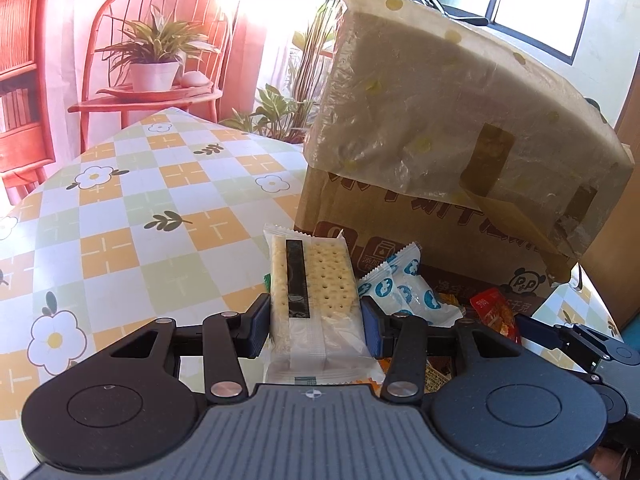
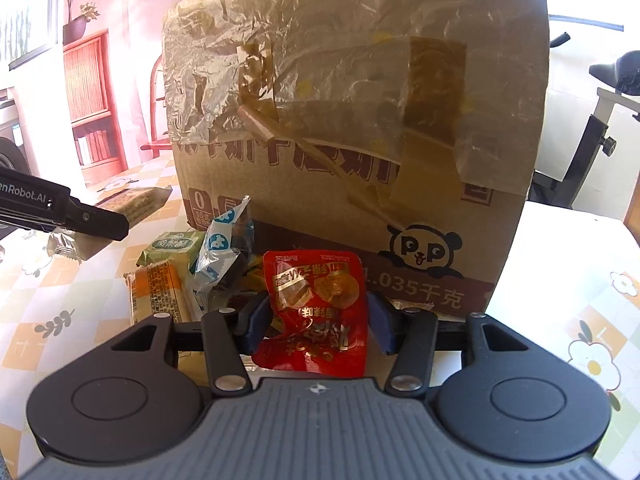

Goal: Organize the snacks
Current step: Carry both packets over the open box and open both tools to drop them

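While closed, cardboard box (image 2: 360, 120) beside snacks (image 2: 192, 272)

R claw (image 2: 316, 322) clamps red snack pouch (image 2: 316, 312) in front of taped cardboard box (image 2: 360, 120), other snacks (image 2: 180, 276) piled left on desk (image 2: 560, 280).

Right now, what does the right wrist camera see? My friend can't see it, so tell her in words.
The right gripper is shut on a red snack pouch, in front of a big taped cardboard box with a panda on it. More wrapped snacks lie to the left on the flowered tablecloth, where the left gripper pokes in.
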Demonstrator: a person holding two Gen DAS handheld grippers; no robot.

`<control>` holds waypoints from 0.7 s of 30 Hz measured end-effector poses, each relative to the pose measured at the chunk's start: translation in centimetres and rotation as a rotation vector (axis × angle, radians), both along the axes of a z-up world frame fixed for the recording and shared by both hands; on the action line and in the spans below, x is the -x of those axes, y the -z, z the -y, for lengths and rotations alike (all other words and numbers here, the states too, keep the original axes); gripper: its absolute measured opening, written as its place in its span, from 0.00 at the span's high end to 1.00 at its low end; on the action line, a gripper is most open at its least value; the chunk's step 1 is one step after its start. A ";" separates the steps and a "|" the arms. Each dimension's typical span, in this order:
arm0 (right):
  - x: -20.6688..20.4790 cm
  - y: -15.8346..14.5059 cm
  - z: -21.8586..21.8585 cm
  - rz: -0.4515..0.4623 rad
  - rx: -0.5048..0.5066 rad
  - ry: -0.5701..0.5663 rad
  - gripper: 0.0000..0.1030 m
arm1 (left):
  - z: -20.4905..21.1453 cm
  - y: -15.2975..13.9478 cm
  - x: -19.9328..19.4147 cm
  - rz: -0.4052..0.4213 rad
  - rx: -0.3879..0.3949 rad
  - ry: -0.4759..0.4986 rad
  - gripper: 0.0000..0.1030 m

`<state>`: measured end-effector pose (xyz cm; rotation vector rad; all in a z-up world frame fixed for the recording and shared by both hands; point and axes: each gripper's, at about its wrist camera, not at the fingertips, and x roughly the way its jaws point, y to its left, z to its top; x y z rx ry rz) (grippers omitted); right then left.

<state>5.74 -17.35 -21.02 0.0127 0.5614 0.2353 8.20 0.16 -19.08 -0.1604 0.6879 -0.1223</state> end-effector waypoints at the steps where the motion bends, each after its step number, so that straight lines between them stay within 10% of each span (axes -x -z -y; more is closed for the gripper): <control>1: 0.4 -0.3 0.0 0.009 -0.018 -0.001 0.47 | 0.1 -0.4 0.3 0.021 -0.013 -0.002 0.52; 21: 4.3 -11.3 -1.3 0.271 -0.050 -0.020 0.47 | -2.3 -7.7 2.6 0.265 0.014 -0.001 0.52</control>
